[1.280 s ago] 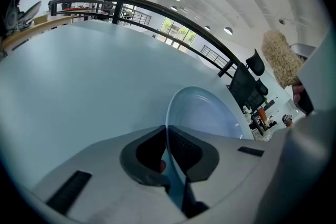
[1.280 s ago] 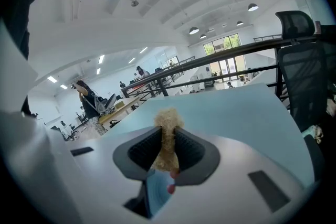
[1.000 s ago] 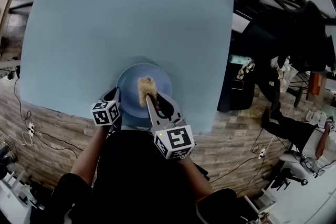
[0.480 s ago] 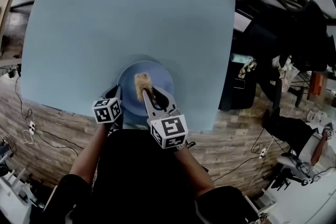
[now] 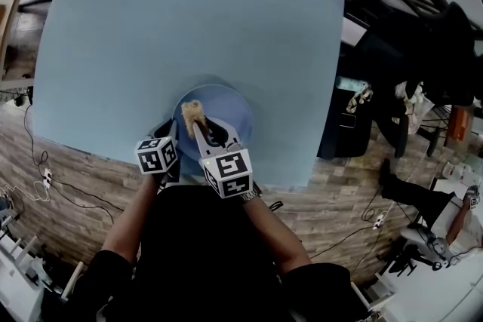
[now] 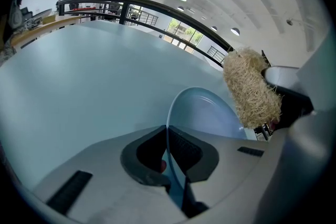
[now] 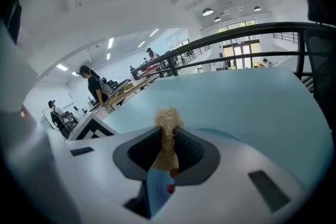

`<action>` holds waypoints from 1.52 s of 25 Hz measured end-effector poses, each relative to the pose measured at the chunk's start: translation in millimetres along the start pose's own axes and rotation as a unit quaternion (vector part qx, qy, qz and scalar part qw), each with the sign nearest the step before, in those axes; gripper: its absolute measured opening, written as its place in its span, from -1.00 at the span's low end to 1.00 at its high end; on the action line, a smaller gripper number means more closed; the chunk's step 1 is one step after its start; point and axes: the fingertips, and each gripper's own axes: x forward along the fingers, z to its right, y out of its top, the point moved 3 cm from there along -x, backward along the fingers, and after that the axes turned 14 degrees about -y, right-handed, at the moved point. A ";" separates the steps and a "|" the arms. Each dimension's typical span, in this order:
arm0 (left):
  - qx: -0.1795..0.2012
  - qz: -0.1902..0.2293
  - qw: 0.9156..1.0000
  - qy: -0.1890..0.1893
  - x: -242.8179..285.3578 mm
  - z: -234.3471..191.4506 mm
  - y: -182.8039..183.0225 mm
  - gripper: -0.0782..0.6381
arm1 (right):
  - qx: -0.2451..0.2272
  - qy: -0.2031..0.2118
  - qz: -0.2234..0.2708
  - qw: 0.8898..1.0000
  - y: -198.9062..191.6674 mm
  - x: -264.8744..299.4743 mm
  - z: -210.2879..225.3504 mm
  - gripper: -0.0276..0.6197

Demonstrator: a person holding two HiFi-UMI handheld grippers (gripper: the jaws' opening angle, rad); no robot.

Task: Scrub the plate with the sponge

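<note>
Jaws of the left gripper [image 6: 167, 150] pinch the near rim of the plate [image 5: 230, 108], which sits by the near edge of the blue table [image 5: 189, 19]. Right gripper [image 7: 167, 149] grips the sponge [image 5: 192, 114] tight, over the plate's left side.

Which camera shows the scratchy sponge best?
The left gripper view: the sponge shows side-on, big and fibrous. The right gripper view sees only its thin edge, squeezed in the right gripper. The head view shows it tiny, over the plate.
</note>
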 end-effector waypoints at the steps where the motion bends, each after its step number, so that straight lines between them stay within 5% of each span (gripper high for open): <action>1: -0.001 0.001 1.000 0.000 0.3 0.3 0.0 -0.75 | -0.001 0.001 -0.004 1.000 -1.7 3.7 0.0 -0.69; 19: 0.000 0.000 1.000 0.006 0.1 -0.6 -0.2 -0.75 | -0.014 0.005 -0.086 0.996 -42.1 55.8 -5.0 -0.69; 38: 0.001 -0.003 1.000 0.007 -0.5 0.1 -2.1 -0.75 | 0.001 -0.013 -0.118 0.993 -46.1 73.5 7.7 -0.69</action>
